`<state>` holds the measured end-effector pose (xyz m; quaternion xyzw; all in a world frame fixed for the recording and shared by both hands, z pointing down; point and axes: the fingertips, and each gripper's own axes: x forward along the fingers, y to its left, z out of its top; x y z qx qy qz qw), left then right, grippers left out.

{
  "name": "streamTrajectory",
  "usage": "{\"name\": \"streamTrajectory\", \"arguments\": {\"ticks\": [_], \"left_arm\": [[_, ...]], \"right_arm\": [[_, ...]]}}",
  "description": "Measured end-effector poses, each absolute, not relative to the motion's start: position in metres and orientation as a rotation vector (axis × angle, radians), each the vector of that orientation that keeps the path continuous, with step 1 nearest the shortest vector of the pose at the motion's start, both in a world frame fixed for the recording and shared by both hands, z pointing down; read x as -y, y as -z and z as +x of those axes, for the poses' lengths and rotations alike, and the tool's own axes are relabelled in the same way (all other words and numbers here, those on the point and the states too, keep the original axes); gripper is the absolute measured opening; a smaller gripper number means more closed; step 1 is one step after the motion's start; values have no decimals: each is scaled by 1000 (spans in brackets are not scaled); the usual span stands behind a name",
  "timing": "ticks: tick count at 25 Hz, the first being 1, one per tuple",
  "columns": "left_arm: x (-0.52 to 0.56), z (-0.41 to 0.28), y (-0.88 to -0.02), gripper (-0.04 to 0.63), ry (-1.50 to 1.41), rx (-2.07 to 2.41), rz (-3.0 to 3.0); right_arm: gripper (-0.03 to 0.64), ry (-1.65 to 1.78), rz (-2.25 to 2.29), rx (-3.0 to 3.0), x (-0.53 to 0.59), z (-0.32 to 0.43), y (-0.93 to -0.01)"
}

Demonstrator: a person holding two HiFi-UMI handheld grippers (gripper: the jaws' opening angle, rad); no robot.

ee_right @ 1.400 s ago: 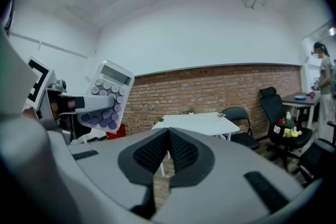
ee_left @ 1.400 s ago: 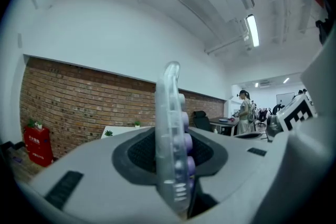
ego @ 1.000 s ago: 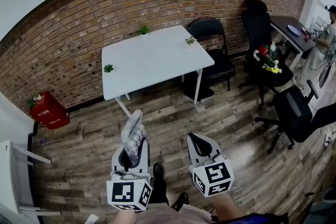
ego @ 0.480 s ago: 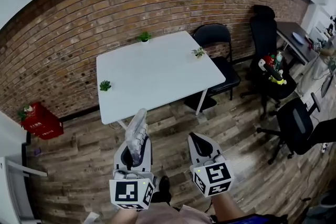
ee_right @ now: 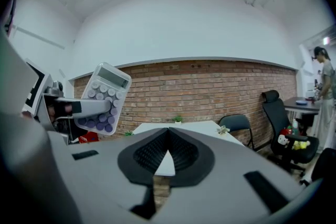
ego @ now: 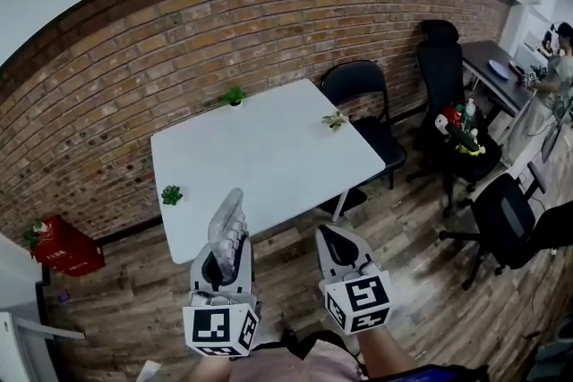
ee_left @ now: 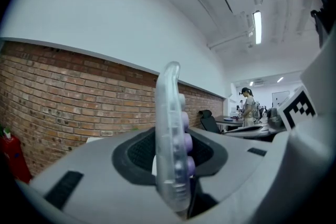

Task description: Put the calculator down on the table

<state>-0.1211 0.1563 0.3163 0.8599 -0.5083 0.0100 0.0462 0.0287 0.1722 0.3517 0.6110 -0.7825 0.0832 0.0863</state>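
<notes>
Left gripper [ego: 226, 257]: I have its jaws pinching the lower end of the calculator [ego: 227, 219], one pad on each broad face.
Calculator: it stands up out of the jaws in the air, display end at the top. From the left gripper view I see it edge-on, its purple keys facing right. From the right gripper view I see its key face and display.
Where it is: at the near edge of the table [ego: 269, 148] in the head view, held up in the gripper, not yet set down.
Right gripper [ego: 336, 241]: its jaws are pressed together at the tips and I see nothing between them. It is just right of the left gripper and points toward the table.
Table: white and square, with the brick wall [ego: 134, 58] beyond it. Three small plants sit on it: one at the far edge [ego: 235, 94], one at the right corner [ego: 336, 120], one at the left edge [ego: 171, 193].
Right of the table: a black folding chair [ego: 363, 98], then a black office chair [ego: 443, 58].
Far right: a person [ego: 551, 58] stands by a desk.
Left: a red box [ego: 63, 248] sits on the wooden floor [ego: 421, 282] by the wall.
</notes>
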Motion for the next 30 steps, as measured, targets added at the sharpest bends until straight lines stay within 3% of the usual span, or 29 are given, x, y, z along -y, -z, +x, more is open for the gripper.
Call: {"name": "streamTrajectory", "arguments": {"ticks": [11, 30], "left_arm": [[-75, -78, -354, 140, -120, 1525, 2577], [101, 9, -332, 140, -179, 1722, 2476]], "right_arm": [[0, -318, 1818, 2313, -91, 75, -379], [0, -347, 1608, 2512, 114, 151, -373]]}}
